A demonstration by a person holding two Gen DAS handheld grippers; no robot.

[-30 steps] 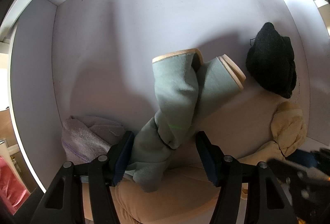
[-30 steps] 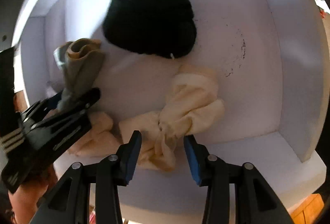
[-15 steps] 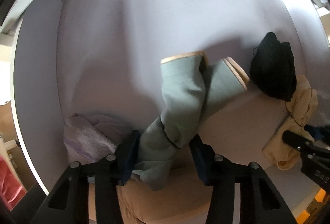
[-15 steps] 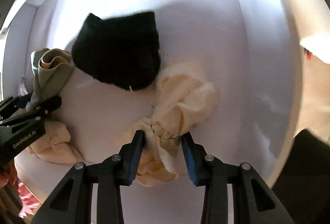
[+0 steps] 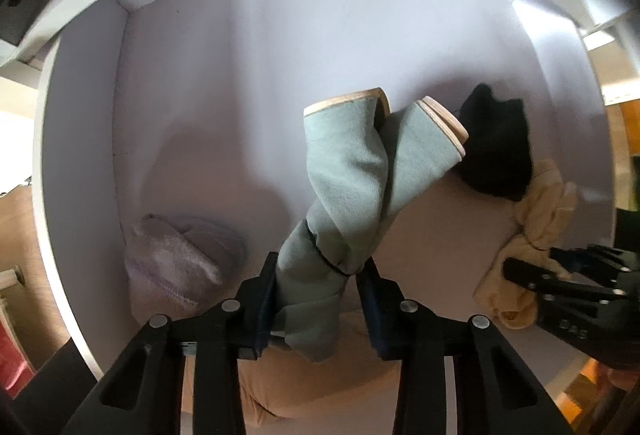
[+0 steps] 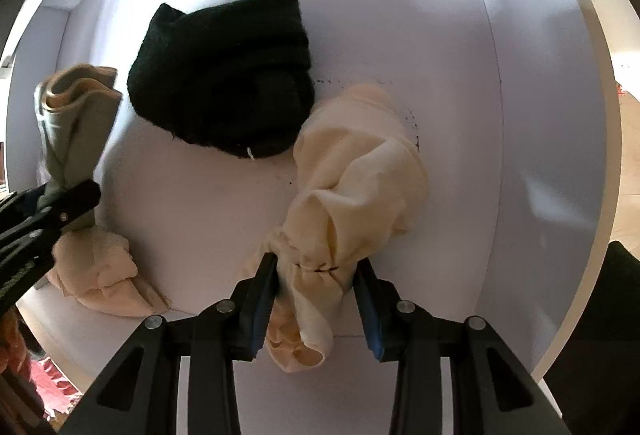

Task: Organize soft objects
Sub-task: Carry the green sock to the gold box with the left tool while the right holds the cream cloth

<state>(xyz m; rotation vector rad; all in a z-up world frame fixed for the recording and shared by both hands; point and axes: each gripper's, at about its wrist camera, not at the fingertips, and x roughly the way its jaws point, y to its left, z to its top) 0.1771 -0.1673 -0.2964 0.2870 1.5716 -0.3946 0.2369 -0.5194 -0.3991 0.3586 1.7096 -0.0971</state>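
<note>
My left gripper is shut on a bundle of grey-green socks with tan cuffs and holds it up inside a white cubby; it also shows in the right wrist view. My right gripper is shut on a bundle of cream socks, also seen in the left wrist view. A black knitted item lies against the back wall between the two bundles; it shows in the left wrist view too.
A lavender towel sits in the cubby's left back corner. A tan cloth lies on the cubby floor under my left gripper, seen also from the right. The white cubby walls close in on both sides.
Both grippers closed onto their sock bundles and pulled back a little toward the front of the cubby. The cream socks have been lifted and bunched between the right fingers.
</note>
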